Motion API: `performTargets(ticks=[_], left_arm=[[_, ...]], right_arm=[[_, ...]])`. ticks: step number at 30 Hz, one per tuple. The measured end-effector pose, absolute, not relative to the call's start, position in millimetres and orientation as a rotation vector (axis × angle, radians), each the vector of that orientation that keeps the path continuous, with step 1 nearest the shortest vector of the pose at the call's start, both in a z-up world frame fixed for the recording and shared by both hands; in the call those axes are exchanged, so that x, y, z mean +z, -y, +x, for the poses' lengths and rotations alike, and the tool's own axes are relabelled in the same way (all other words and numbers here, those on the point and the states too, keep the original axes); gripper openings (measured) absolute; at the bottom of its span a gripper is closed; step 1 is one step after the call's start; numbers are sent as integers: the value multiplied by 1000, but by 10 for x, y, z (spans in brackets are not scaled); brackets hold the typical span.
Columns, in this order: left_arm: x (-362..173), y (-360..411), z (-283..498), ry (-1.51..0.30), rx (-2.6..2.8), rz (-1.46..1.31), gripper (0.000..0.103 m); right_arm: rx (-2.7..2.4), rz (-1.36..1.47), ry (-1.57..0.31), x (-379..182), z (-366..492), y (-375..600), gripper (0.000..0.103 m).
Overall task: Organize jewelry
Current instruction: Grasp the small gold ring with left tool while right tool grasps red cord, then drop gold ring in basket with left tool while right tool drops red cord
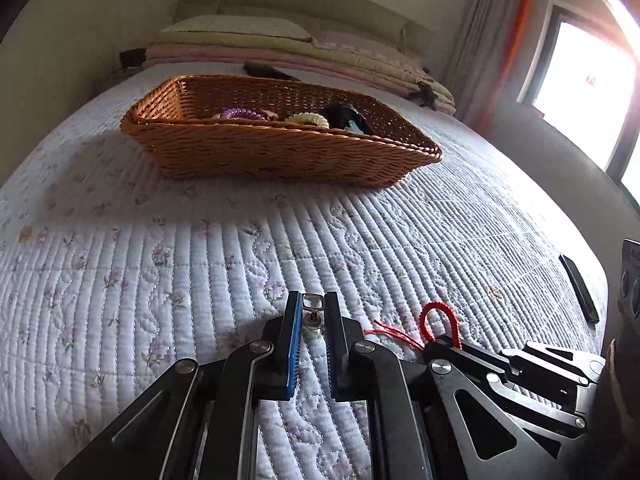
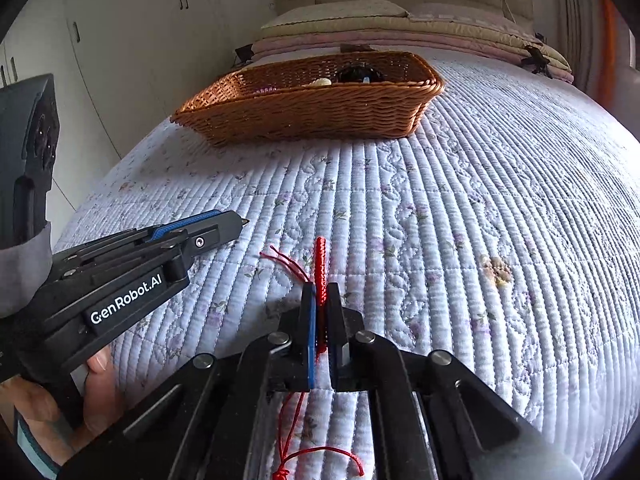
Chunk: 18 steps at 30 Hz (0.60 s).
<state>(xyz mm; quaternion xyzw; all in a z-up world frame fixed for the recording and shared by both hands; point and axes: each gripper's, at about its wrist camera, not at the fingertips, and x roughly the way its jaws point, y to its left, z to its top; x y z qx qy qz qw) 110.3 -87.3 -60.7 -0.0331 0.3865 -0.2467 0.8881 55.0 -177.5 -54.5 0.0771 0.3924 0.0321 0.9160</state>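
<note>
Jaws of the left gripper (image 1: 313,312) stand narrowly apart around a small metal earring (image 1: 313,312) on the quilted bed (image 1: 160,264), contact unclear. The right gripper (image 2: 320,304) has its jaws pinched onto a red braided bracelet (image 2: 320,264). The wicker basket (image 1: 280,152) sits at 12 o'clock, holding a purple hair coil (image 1: 240,113).

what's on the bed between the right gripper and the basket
Nothing but bare quilt. In the right wrist view, the right gripper, shut on the red cord, faces the basket across an open stretch of bedspread.
</note>
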Motion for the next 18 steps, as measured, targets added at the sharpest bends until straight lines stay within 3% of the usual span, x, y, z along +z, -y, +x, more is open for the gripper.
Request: performTargets(ticks=[11,18], left_arm=[[-346,749,886,-708,-557,-86,10],[291,595,928,-592,-575,-69,10]], right_arm=[[90,204,-729,-331,407,1847,7],[181,249,-674,149,661,1919,7]])
